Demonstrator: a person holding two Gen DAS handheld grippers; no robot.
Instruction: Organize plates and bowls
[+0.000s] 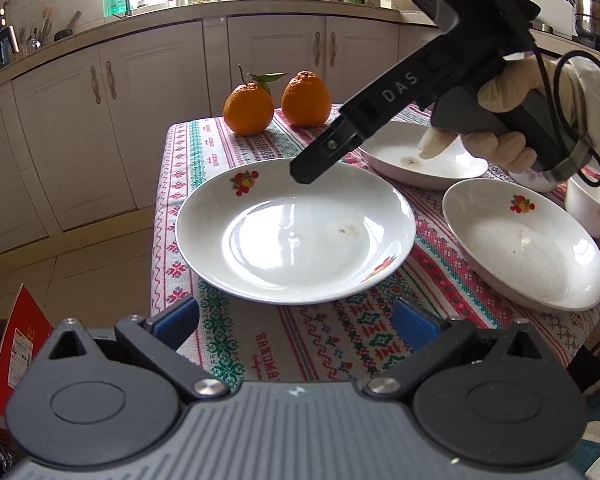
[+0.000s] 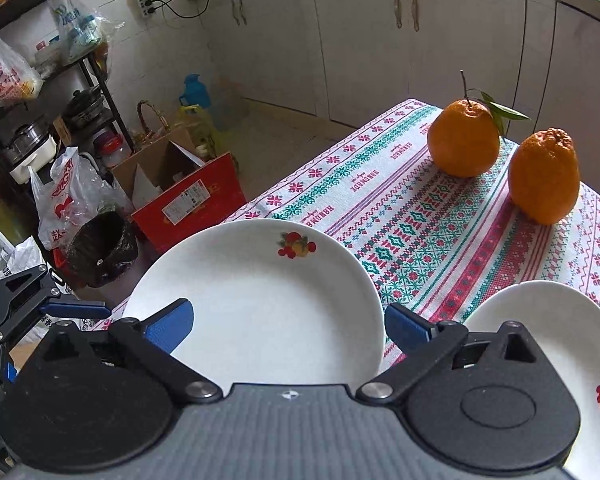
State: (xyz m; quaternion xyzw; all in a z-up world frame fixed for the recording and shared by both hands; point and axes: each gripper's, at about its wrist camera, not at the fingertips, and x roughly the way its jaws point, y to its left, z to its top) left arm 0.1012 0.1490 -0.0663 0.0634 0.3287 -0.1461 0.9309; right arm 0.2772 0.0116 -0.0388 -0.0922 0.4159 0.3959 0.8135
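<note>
Right wrist view: right gripper (image 2: 288,326), fingers spread wide and holding nothing, is hovering directly over the white fruit-printed ceramic plate (image 2: 260,304); left gripper (image 1: 296,320), also spread, is sitting nearer its front rim.

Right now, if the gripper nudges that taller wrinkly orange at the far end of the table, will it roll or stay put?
The taller orange would probably wobble, then tip: it stands upright on a narrow base. Its lumpy, pear-like shape suggests a crooked roll. The cloth-covered table should slow it, though it sits near the far edge.
</note>
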